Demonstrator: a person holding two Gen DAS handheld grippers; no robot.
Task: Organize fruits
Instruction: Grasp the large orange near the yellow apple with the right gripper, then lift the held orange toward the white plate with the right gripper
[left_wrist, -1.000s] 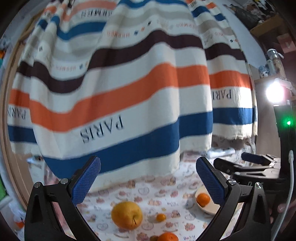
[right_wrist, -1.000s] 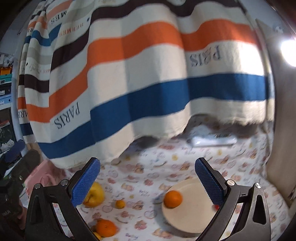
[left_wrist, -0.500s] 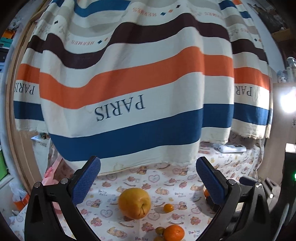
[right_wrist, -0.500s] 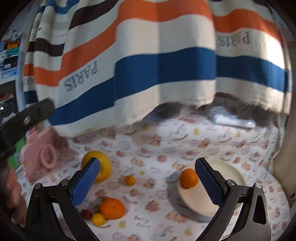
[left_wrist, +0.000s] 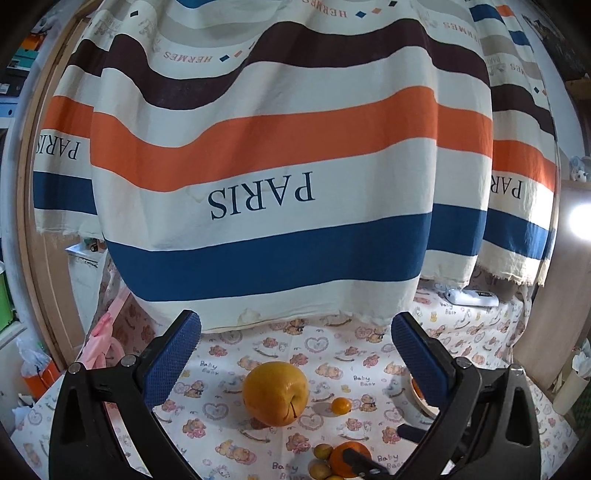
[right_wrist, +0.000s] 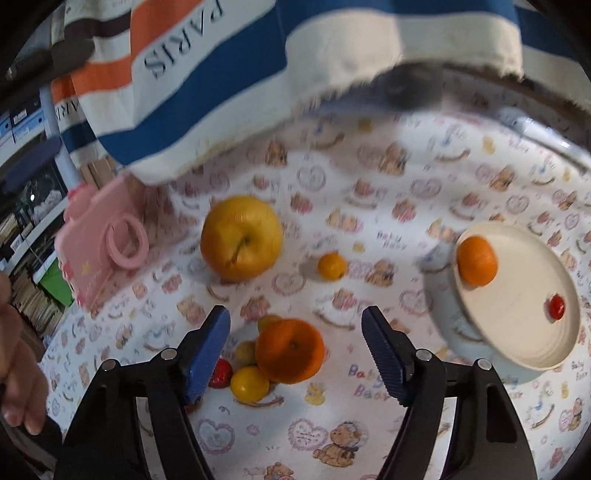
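Observation:
A big yellow apple (right_wrist: 242, 236) lies on the bear-print tablecloth; it also shows in the left wrist view (left_wrist: 275, 393). A small kumquat (right_wrist: 331, 266) lies right of it. A large orange (right_wrist: 290, 350) sits with small yellow fruits (right_wrist: 249, 384) and a red one (right_wrist: 221, 373). My right gripper (right_wrist: 295, 347) is open, its blue fingers on either side of the orange, just above it. A cream plate (right_wrist: 517, 314) holds a small orange (right_wrist: 476, 260) and a red cherry tomato (right_wrist: 556, 306). My left gripper (left_wrist: 293, 347) is open and empty, raised behind the apple.
A striped towel (left_wrist: 277, 166) hangs over the back of the table. A pink toy camera (right_wrist: 99, 247) lies at the left. A white remote (left_wrist: 471, 297) lies at the back right. The person's hand (right_wrist: 18, 380) shows at the far left.
My right gripper has dropped down and forward over the large orange. My left gripper has shifted a little, bringing the apple nearer the middle of its view.

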